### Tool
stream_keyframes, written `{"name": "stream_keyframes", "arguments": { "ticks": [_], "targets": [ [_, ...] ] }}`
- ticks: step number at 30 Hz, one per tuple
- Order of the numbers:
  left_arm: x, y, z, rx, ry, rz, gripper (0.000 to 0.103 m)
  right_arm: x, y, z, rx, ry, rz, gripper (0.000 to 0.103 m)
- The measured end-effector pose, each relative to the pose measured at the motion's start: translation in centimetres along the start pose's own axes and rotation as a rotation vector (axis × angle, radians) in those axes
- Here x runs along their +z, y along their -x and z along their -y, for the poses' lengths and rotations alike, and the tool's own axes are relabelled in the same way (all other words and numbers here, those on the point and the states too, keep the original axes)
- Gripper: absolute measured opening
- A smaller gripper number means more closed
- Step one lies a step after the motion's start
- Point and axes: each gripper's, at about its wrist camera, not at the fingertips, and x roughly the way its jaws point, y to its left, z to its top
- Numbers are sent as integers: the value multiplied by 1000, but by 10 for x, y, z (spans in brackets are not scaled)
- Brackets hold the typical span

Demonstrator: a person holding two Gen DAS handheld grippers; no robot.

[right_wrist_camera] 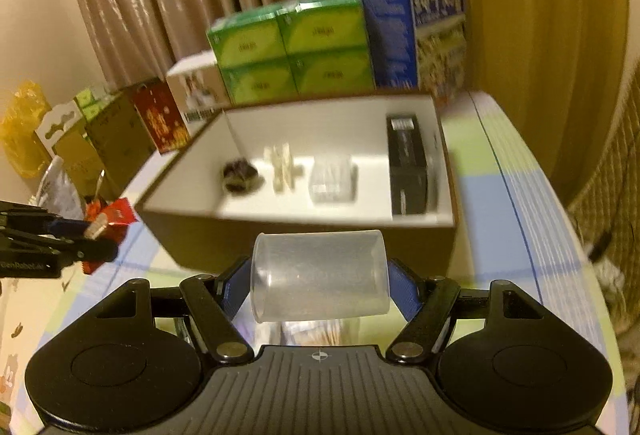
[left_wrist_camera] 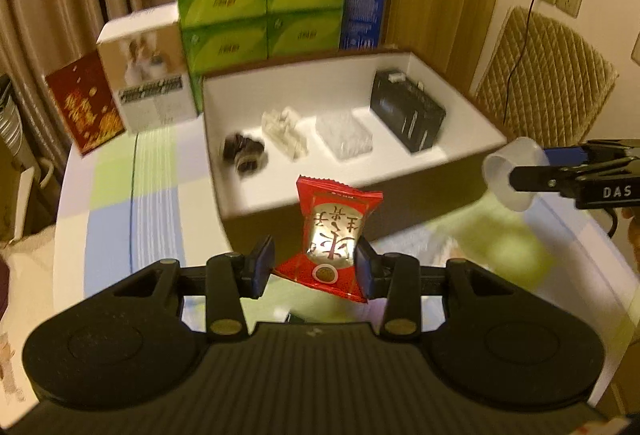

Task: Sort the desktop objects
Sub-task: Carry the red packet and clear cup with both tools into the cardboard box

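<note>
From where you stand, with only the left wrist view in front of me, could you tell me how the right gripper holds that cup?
Observer: The clear plastic cup lies sideways between the right gripper, blue pads pressing on both sides.
Operator: Thank you. What is on the blue box's other face?
Observer: The blue box shows a pale picture under large lettering; details are too blurred.
Operator: Anything left of the red box?
Observer: Yes, brown cartons and a yellow bag stand beyond the red box.
</note>
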Motion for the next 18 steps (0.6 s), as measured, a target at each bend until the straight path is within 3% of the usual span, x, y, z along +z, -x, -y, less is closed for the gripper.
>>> {"name": "stream_keyframes", "arguments": {
  "ticks": [8, 18],
  "targets": [
    [39, -27, -1, -2, -3, 7, 37, 37, -29, -2, 19, 48, 21, 69],
    [69, -71, -12, 18, 20, -42, 37, 59, -71, 15, -28, 36, -23, 69]
  ]
}}
